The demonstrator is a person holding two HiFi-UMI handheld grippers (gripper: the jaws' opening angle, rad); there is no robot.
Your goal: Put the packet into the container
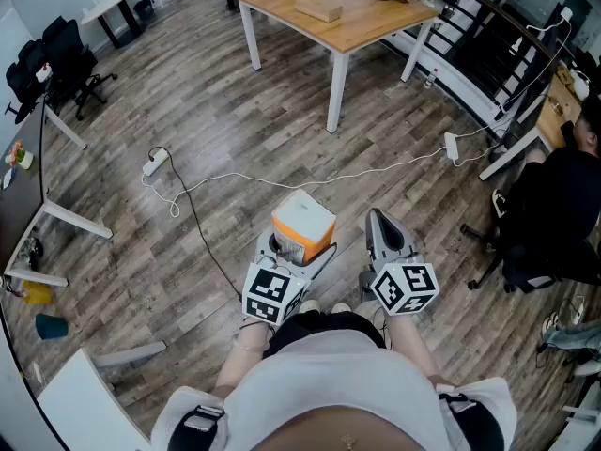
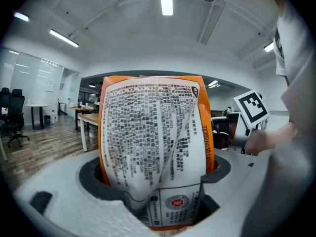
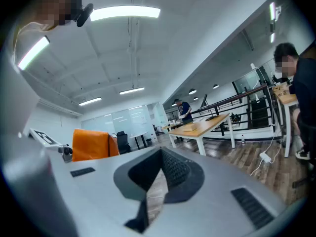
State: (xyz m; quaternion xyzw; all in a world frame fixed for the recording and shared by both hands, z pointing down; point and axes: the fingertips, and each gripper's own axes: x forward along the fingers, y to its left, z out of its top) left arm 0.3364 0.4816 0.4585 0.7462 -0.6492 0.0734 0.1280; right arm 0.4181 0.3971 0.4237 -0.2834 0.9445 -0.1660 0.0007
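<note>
Low centre of the head view: left hand-held gripper (image 1: 293, 248) (image 2: 155, 181) pinching one orange-and-white printed plastic packet (image 1: 302, 225) (image 2: 153, 147), upright, jaws wide around it. Just beside it, right hand-held gripper (image 1: 379, 220) (image 3: 159, 154), pressed together on nothing. Two hand-held grippers in all, over grey wood-plank floor (image 1: 225, 130). Upper centre: one light wooden worktop (image 1: 366, 26) bearing one flat tan box (image 1: 319, 7), contents too small to tell. Dense black print and red round seal only in the left gripper view; only the packet's plain orange top and side from the head view.
</note>
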